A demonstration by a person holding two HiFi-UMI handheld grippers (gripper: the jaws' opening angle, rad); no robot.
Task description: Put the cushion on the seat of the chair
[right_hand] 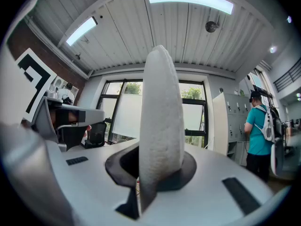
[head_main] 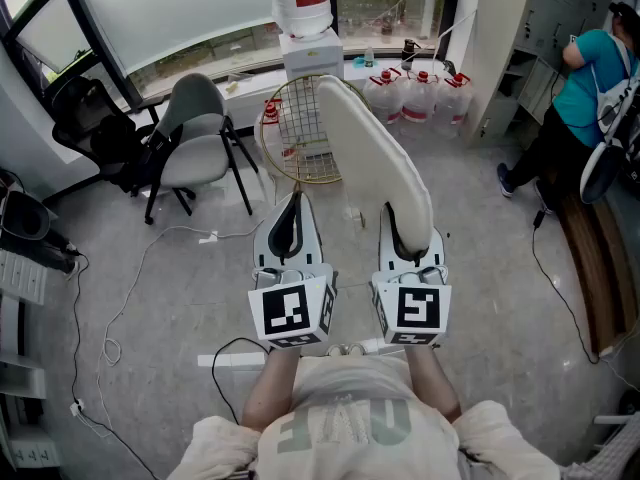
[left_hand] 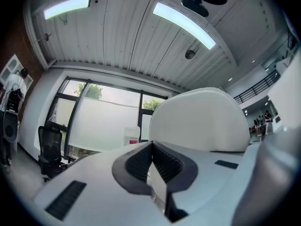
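Observation:
My right gripper (head_main: 405, 230) is shut on the lower edge of a white oval cushion (head_main: 375, 158). The cushion stands up on edge and reaches forward and up from the jaws. In the right gripper view the cushion (right_hand: 161, 121) rises straight out of the right gripper (right_hand: 155, 171), thin side towards the camera. A gold wire chair (head_main: 295, 138) with a round mesh frame stands just beyond, and the cushion's far end overlaps its right side in the head view. Beside it my left gripper (head_main: 294, 208) is shut with nothing in it. The left gripper view shows the left gripper's (left_hand: 151, 144) ribbed pads meeting and the cushion (left_hand: 197, 121) to the right.
A grey chair (head_main: 195, 133) and a black office chair (head_main: 90, 118) stand at the left by the window. Behind the wire chair are a water dispenser (head_main: 305, 28) and several water jugs (head_main: 420, 93). A person in a teal top (head_main: 585, 78) stands far right. Cables (head_main: 150, 268) lie on the floor.

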